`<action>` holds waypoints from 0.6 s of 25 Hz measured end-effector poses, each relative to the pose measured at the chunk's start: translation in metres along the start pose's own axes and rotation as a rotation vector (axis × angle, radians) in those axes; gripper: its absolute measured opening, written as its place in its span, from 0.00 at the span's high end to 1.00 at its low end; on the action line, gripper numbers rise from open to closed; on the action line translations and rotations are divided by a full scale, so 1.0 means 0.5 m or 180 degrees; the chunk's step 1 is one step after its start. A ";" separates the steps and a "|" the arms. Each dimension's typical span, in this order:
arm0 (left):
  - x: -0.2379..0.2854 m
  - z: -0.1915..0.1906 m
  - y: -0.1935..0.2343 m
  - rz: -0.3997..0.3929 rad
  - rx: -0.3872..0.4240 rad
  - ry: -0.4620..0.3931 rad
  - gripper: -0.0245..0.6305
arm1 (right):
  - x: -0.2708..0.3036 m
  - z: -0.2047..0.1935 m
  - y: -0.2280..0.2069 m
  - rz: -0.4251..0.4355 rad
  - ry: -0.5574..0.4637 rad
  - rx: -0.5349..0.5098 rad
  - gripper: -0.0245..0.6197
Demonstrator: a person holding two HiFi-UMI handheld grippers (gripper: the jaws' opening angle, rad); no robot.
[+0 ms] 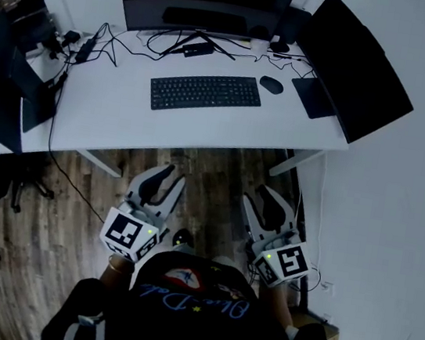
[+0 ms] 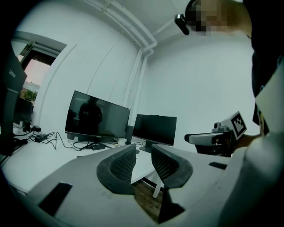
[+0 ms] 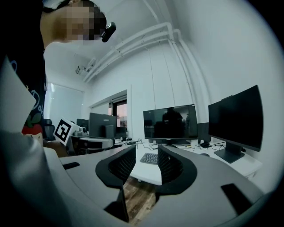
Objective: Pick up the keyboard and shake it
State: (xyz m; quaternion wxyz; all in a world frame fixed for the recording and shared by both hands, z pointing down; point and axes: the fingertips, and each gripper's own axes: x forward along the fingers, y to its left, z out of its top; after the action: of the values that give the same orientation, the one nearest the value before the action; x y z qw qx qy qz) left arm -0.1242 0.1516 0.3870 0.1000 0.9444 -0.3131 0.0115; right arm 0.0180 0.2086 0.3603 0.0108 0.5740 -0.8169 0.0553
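My left tool (image 1: 172,177) has its jaws partly apart with nothing between them, and my right tool (image 1: 262,198) stands a little wider, also empty. Both point level over the wooden floor (image 1: 216,175), short of the near edge of the white table (image 1: 116,123). The flat black keyboard (image 1: 206,92) lies ahead, mid-table, its long axis parallel to that edge. I judge both hands about equally near, one for each end.

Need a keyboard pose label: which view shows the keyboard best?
Head view: the whole keyboard, seen from above on the desk. The right gripper view shows only a sliver between its jaws; the left gripper view shows none I can discern.
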 end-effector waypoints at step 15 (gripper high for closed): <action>-0.002 -0.011 0.108 0.0465 -0.0015 0.0083 0.83 | 0.115 -0.013 -0.080 0.0118 0.0015 0.0060 0.78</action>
State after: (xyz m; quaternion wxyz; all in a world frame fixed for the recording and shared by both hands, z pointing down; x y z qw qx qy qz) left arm -0.1570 0.1108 0.4020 0.1052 0.9185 -0.3799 0.0304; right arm 0.0357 0.1422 0.3745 0.0062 0.5587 -0.8268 0.0645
